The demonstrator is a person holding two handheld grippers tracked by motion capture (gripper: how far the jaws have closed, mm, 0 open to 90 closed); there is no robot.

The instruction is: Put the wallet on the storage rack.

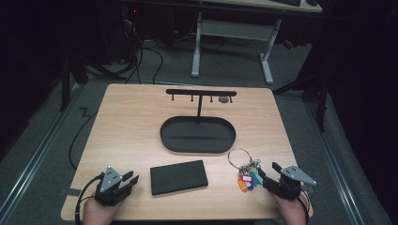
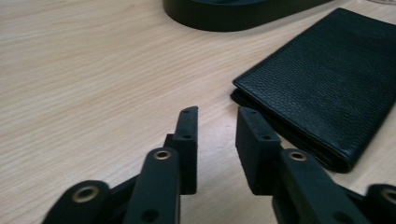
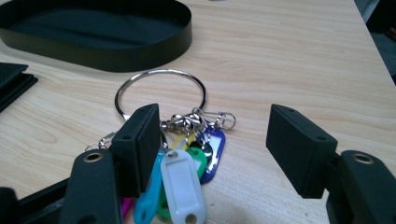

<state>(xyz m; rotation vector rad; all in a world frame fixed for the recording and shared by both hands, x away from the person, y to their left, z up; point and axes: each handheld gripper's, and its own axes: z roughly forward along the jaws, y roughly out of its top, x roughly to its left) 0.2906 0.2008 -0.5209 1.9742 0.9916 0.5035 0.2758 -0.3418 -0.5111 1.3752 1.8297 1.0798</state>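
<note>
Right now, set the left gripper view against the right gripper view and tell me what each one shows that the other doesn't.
The left gripper view alone shows the pebbled top face of the black wallet and the left hand-held gripper, jaws slightly apart with nothing between them. The right gripper view alone shows the key ring with its coloured tags, lying between the widely opened jaws of the right hand-held gripper. Both show the wooden table and the black oval tray; the wallet's corner just enters the right gripper view.

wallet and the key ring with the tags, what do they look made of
The wallet looks like black leather or imitation: matt pebbled grain, folded edge. The key ring looks like polished metal: thin, silvery, with bright glints. Its tags look like glossy coloured plastic.
</note>
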